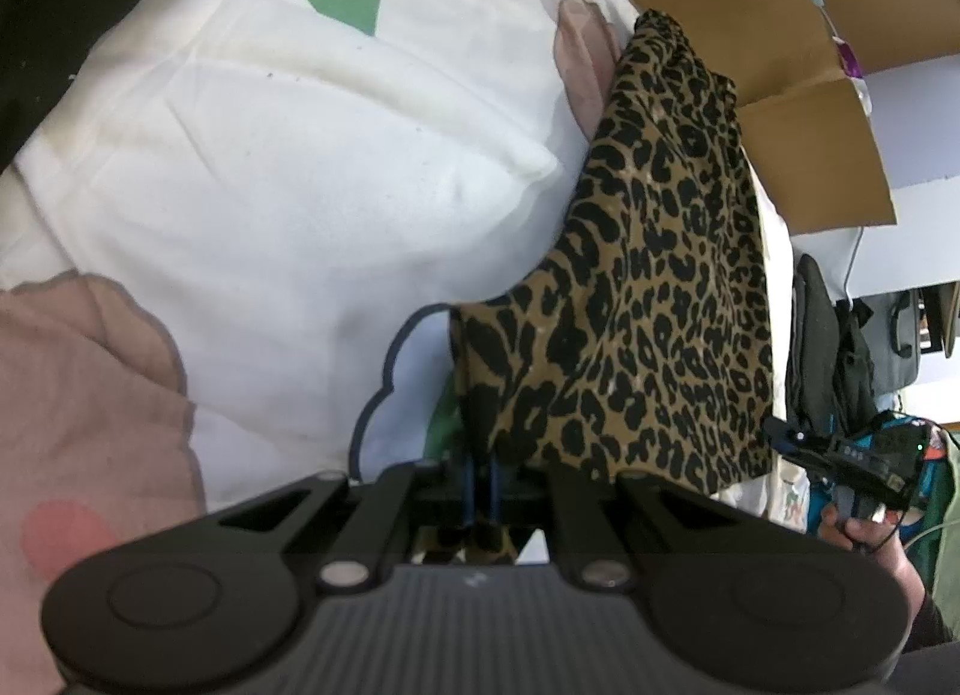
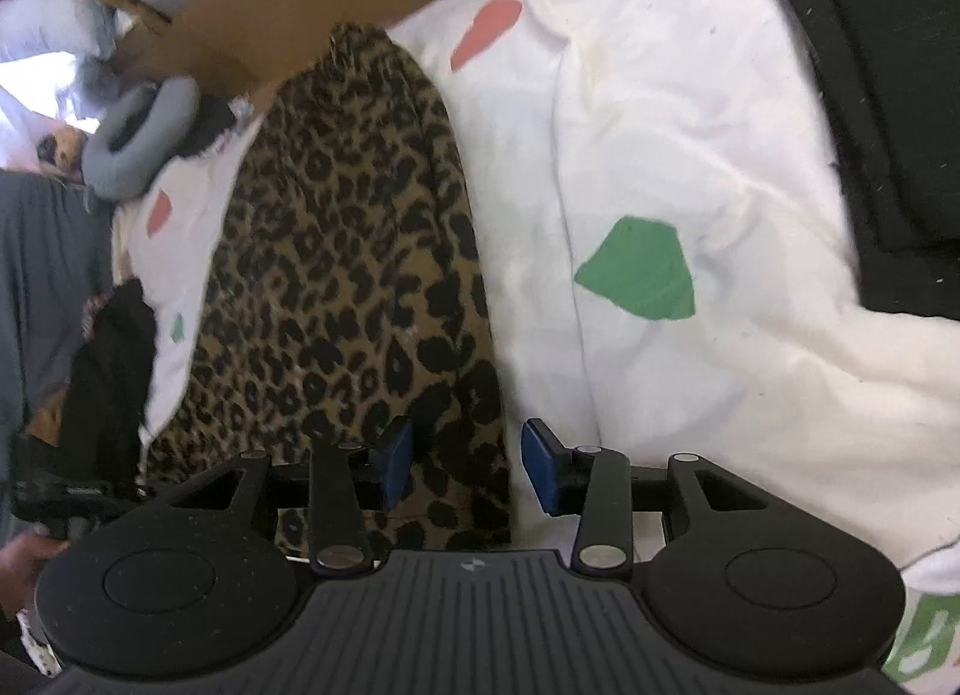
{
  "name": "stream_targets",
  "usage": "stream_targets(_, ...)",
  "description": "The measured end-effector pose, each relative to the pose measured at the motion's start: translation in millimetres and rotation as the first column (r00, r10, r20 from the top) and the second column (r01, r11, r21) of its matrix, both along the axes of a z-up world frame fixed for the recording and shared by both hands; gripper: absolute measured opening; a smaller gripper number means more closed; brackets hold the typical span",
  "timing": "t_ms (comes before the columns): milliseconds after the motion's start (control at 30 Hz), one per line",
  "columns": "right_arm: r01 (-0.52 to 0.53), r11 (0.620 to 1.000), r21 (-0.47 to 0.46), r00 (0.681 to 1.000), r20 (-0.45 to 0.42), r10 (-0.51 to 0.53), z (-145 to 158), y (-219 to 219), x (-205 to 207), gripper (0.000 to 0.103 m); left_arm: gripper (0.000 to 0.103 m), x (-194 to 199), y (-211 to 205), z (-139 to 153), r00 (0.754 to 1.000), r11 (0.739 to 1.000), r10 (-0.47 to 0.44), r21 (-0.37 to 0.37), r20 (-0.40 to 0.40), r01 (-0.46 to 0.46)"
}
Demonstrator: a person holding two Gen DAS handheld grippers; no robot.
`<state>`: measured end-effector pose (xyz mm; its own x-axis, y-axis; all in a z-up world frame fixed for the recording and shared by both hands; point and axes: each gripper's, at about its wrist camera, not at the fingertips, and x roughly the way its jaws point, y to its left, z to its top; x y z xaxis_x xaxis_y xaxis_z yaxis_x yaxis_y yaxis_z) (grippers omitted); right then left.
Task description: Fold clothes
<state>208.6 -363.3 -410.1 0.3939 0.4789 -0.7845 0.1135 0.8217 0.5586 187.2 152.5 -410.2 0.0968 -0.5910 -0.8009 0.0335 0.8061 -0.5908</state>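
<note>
A: Leopard-print fabric status, please. Begin with the gripper poses.

B: Both grippers point steeply downward toward the bed. Left gripper [image 1: 480,485]: blue pads pressed together, with a corner of the leopard-print garment [image 1: 648,299] pinched between them. Right gripper [image 2: 468,467]: blue fingers [image 2: 396,458] stand apart. Fabric lies between them, but the pads do not press on it.

A: Is the right hand visible?

B: Yes, in the left wrist view, at the right edge. The hand [image 1: 864,539] wraps the handle of the other gripper.

A: Garment location?

B: On the white duvet [image 1: 288,167], along the side nearest the cardboard box [image 1: 780,23]. The duvet carries green, pink and red patches.

A: Garment condition?

B: Tan ground with black spots. It forms a long narrow strip. The far end tapers toward the cardboard. The near end is wider and reaches both grippers. In the left wrist view, the near edge is lifted off the duvet at the pinch point. Whether it is already doubled over cannot be told.

A: Other items?

B: A grey padded ring [image 2: 141,137] rests beyond the garment's far end.
</note>
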Motion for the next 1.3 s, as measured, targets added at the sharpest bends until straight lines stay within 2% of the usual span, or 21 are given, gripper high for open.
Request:
stream_targets(333, -0.064, 0.996, 0.057, 0.997, -0.033, 0.066, -14, 9, 4, 0.045, 0.006, 0, -1, -1, 1.000, 1.000, -0.003, 0.001, -0.002, 0.003)
stream_targets(400, -0.070, 0.996, 0.061, 0.997, -0.035, 0.073, -14, 8, 6, 0.019, 0.006, 1, -1, 0, 1.000, 1.000, -0.006, 0.000, -0.003, 0.006)
stream_targets(467, -0.082, 0.995, 0.050, 0.996, -0.040, 0.084, -12, 8, 8, 0.006, 0.007, 1, -1, 0, 1.000, 1.000, -0.015, 0.000, -0.003, 0.015)
stream_targets(500, -0.085, 0.995, 0.048, 0.995, -0.039, 0.086, -10, 8, 8, 0.002, 0.007, 2, -2, 0, 1.000, 1.000, -0.021, 0.002, -0.002, 0.021)
stream_targets(700, -0.071, 0.997, 0.041, 0.997, -0.029, 0.072, -3, 1, 4, 0.001, 0.021, 2, 0, -3, 1.000, 1.000, -0.014, -0.026, -0.012, 0.014)
stream_targets(767, -0.052, 0.998, 0.046, 0.998, -0.036, 0.053, -7, -2, 3, 0.001, 0.036, 1, 2, -5, 1.000, 0.999, -0.003, -0.041, -0.014, 0.002)
stream_targets(867, -0.035, 0.998, 0.046, 0.998, -0.041, 0.037, -10, -4, 2, 0.001, 0.045, 2, 4, -10, 1.000, 0.997, 0.010, -0.082, -0.009, -0.011)
stream_targets(1067, 0.004, 0.997, 0.075, 0.998, -0.057, 0.000, -15, -9, 2, 0.001, 0.047, 8, 8, -22, 1.000, 0.987, 0.006, -0.160, 0.008, -0.005)
stream_targets(1300, 0.060, 0.989, 0.136, 0.996, -0.077, -0.050, -25, -16, 0, 0.003, 0.046, 7, 14, -35, 1.000, 0.967, -0.017, -0.253, -0.020, 0.012)
